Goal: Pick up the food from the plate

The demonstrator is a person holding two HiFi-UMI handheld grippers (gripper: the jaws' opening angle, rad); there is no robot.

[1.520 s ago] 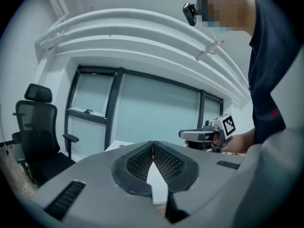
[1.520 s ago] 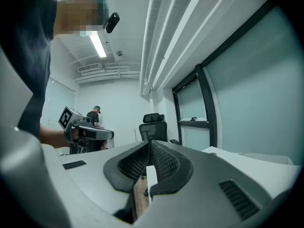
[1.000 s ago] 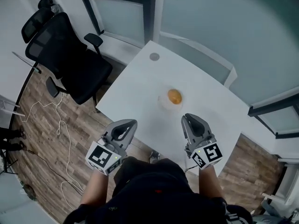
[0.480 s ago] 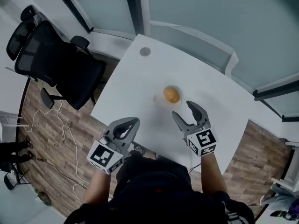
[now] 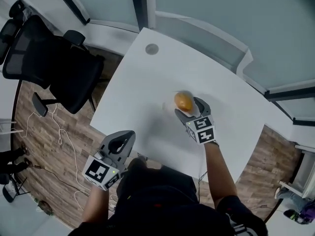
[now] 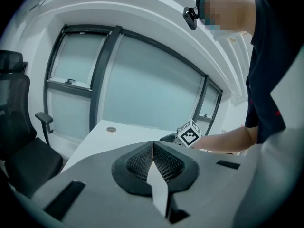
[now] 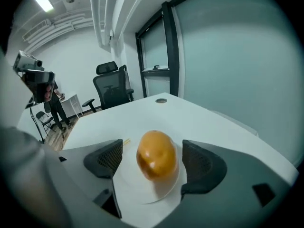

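Note:
An orange, glossy, rounded piece of food [image 5: 183, 101] [image 7: 156, 155] lies on a small white plate [image 5: 170, 111] [image 7: 133, 184] on the white table. My right gripper [image 5: 189, 108] [image 7: 152, 160] hangs low over the plate, its jaws having just been opening. The food sits between its two pads [image 7: 202, 161] with a gap on each side, so nothing is gripped. My left gripper [image 5: 118, 144] [image 6: 152, 160] is off the table's near-left edge, its pads pressed together and empty.
The white table [image 5: 147, 92] has a round grey cable port [image 5: 151, 48] [image 7: 161, 100] at its far corner. A black office chair [image 5: 44, 58] stands on the wood floor at the left. Glass partition walls run behind the table. Cables lie on the floor at left.
My right gripper dropped forward to the plate and its jaws spread from shut to wide around the food. My left gripper sank lower and back toward the table's near-left edge, still shut.

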